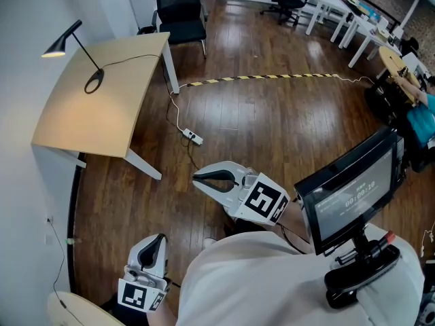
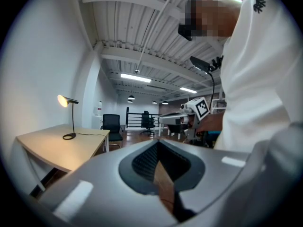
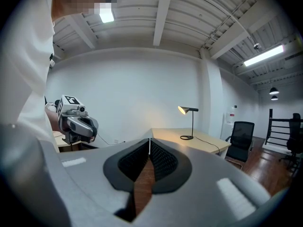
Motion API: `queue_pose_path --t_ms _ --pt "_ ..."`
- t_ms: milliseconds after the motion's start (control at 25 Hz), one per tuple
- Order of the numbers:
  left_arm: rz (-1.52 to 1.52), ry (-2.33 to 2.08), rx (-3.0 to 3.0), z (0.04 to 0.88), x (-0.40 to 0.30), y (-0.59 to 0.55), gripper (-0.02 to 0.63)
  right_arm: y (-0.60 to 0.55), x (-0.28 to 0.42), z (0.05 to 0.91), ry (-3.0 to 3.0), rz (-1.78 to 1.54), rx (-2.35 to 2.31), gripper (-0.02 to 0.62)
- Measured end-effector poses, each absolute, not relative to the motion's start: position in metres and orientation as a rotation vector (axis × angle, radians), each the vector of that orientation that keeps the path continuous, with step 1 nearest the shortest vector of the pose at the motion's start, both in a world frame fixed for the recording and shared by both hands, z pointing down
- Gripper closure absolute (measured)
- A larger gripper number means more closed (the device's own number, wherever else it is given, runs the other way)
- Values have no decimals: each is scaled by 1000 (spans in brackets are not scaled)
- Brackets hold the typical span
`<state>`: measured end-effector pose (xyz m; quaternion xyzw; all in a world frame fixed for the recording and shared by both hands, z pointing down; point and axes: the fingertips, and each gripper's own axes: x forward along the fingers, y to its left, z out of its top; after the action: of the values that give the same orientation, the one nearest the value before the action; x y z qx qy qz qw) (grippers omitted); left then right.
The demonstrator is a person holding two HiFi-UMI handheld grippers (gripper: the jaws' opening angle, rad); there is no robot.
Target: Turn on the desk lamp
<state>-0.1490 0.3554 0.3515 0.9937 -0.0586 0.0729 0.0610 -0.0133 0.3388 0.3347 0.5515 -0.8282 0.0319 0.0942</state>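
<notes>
The black desk lamp (image 1: 65,41) stands at the far left of a light wooden desk (image 1: 115,114), its round base (image 1: 94,81) near the wall and its head glowing. Both grippers hang well short of the desk, close to the person's body. My left gripper (image 1: 160,238) is low on the left, shut and empty. My right gripper (image 1: 197,178) points toward the desk, shut and empty. The left gripper view shows the lit lamp (image 2: 69,101) far off on the desk (image 2: 66,145). In the right gripper view the lamp (image 3: 188,110) glows beyond the shut jaws.
A black chair (image 1: 180,9) stands behind the desk. A power strip (image 1: 194,138) and its cord lie on the wood floor, with a yellow-black cable strip (image 1: 265,77) farther out. A screen (image 1: 353,189) sits at the person's chest; white tables (image 1: 340,9) stand far right.
</notes>
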Motion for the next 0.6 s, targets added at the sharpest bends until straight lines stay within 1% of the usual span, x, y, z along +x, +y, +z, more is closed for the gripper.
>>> queue_pose_path --t_ms 600 --pt "220 -139 3014 353 -151 359 589 342 -14 337 -2420 93 1661 591"
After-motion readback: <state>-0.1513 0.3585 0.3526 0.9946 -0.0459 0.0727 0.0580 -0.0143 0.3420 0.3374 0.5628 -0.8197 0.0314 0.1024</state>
